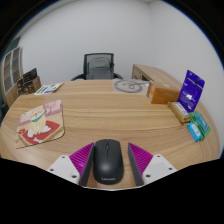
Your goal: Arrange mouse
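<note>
Fingers of the gripper sit apart, black mouse between them on the wooden table — gaps look tiny. Beyond: a mat, boxes, an office chair, white wall — far shelf items too small to tell.

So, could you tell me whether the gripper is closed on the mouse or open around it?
Open. The mouse rests on the table between the fingers, with a visible gap on each side of it.
</note>
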Tool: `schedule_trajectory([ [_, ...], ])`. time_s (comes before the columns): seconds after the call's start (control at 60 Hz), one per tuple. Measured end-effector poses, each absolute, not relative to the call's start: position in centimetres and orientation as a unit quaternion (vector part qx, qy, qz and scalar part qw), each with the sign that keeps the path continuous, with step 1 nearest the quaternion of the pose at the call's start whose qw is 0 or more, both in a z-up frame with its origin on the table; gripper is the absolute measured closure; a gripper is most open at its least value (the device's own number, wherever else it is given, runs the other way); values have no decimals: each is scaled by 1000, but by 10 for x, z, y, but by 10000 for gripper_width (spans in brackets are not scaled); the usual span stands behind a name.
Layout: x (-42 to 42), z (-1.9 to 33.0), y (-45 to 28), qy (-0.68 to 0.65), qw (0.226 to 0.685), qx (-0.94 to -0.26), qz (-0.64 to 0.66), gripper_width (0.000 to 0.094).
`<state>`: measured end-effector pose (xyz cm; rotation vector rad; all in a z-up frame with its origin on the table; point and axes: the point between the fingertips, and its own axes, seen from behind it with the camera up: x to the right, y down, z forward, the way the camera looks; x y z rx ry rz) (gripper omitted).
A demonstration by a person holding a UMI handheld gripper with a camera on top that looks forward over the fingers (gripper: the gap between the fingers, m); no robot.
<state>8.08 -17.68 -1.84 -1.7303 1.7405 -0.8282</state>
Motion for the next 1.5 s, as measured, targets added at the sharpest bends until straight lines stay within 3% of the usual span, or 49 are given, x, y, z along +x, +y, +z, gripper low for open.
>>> schedule_trajectory([
  [0.033, 81, -19, -171, 645, 275, -645, -303, 354],
  [0.05, 80, -20, -168, 644, 277, -646, -300, 445],
  [0.183, 78, -19, -170, 645, 261, -646, -313, 496],
  [0.367, 76, -16, -170, 657, 262, -635, -310, 653],
  [0.45, 75, -3, -172, 661, 260, -630, -316, 654],
  [0.65, 99, 82, -144, 650, 306, -608, -338, 655],
  [0.783, 125, 140, -89, 620, 346, -611, -350, 654],
  [0.883, 139, 155, -34, 598, 368, -624, -343, 655],
  [1.0, 148, 135, 39, 579, 383, -648, -313, 656],
  [1.183, 155, 70, 112, 565, 368, -680, -287, 655],
  [1.5, 152, 4, 128, 564, 320, -699, -301, 616],
])
